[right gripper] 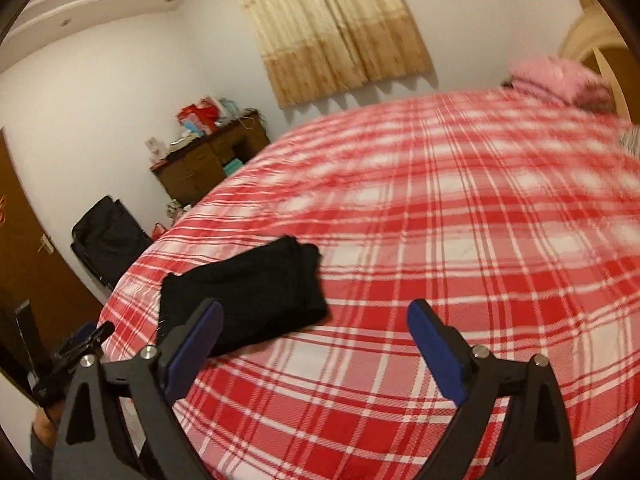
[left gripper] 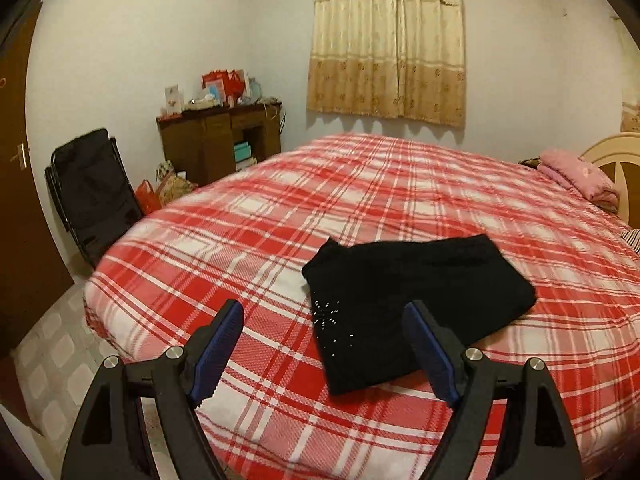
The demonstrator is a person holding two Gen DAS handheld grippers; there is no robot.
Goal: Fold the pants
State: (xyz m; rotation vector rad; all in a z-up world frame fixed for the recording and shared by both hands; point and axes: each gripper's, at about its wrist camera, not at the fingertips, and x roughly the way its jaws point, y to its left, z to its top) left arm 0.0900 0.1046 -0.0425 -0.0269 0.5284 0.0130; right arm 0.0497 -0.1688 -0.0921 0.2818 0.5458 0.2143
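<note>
While folded into a compact black bundle, pants (left gripper: 416,300) on the red plaid bed (left gripper: 240,240), near its front edge. Left tool (left gripper: 324,312) spread wide, nothing between its blue pads (left gripper: 218,354), poised above the bundle's near end. Right tool (right gripper: 316,312) likewise wide and empty, pants just left of it.

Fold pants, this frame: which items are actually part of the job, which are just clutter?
Part of the job:
- black pants, lying folded on the plaid bedspread
- left gripper, open, empty
- right gripper, open, empty

Just lying about:
- pink bedding by the headboard
- wooden desk with its clutter
- black folding chair
- curtain
</note>
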